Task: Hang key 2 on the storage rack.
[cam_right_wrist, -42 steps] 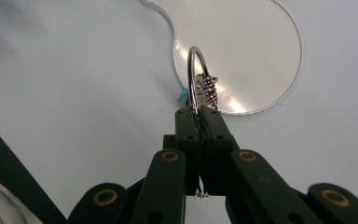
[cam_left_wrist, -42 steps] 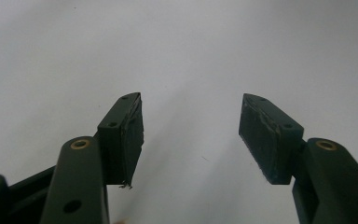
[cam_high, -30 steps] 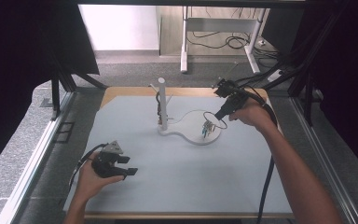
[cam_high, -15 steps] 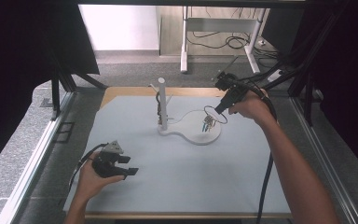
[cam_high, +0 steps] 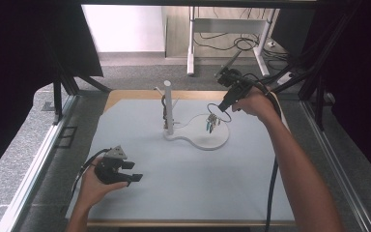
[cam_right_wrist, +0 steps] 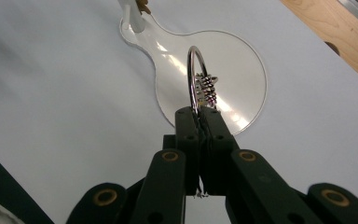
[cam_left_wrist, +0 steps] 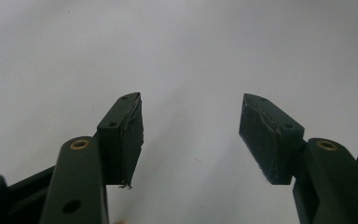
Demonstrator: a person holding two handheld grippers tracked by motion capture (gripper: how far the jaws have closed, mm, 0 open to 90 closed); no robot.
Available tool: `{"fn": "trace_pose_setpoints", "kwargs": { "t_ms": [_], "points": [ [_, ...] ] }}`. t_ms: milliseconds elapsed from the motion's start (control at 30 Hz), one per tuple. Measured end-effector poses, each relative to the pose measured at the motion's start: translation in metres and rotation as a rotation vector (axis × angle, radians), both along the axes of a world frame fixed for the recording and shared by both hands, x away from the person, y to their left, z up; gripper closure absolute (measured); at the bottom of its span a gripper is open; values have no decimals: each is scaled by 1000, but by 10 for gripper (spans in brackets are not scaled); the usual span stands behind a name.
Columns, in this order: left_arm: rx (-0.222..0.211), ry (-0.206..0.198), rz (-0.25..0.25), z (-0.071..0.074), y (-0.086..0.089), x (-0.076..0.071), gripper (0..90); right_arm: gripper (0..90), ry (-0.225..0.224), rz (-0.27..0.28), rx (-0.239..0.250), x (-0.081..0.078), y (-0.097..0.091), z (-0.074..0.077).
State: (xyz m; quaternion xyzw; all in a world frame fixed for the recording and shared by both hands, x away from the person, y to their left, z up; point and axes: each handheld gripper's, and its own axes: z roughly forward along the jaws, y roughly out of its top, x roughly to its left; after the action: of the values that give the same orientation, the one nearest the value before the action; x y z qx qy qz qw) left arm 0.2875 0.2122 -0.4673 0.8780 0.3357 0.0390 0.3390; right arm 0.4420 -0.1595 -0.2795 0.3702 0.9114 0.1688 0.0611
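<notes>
Metal key ring (cam_right_wrist: pixel 196 77), seemingly unlabelled

The high view looks down on the whole table (cam_high: pixel 183 193); both gripper views sit close above its pale mat.

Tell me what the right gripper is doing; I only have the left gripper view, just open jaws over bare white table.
Observer: The right gripper is shut on a metal ring with keys hanging from it.
Operator: Say where that ring is.
Observer: In the high view it hangs above the white round base of a stand.
Operator: Describe the stand.
Observer: A white upright post rises at the base's narrow end, left of the ring.
Operator: Report my left gripper's place.
Observer: The left gripper sits low at the table's near left, apart from the stand.
</notes>
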Motion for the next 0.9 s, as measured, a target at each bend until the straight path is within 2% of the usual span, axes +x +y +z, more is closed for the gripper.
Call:
{"fn": "trace_pose_setpoints", "kwargs": {
  "t_ms": [367,567,733,900],
  "points": [
    [-2,2,1,0,1,0,400,879,5,-12,5,13,7,-4],
    [-9,1,2,1,1,0,400,879,-1,-4,2,19,16,-5],
    [-16,-1,2,1,3,0,399,879,1,-2,24,24,24,-3],
    [-19,-2,2,2,3,-1,399,879,-2,2,16,30,33,-4]
  ]
}}
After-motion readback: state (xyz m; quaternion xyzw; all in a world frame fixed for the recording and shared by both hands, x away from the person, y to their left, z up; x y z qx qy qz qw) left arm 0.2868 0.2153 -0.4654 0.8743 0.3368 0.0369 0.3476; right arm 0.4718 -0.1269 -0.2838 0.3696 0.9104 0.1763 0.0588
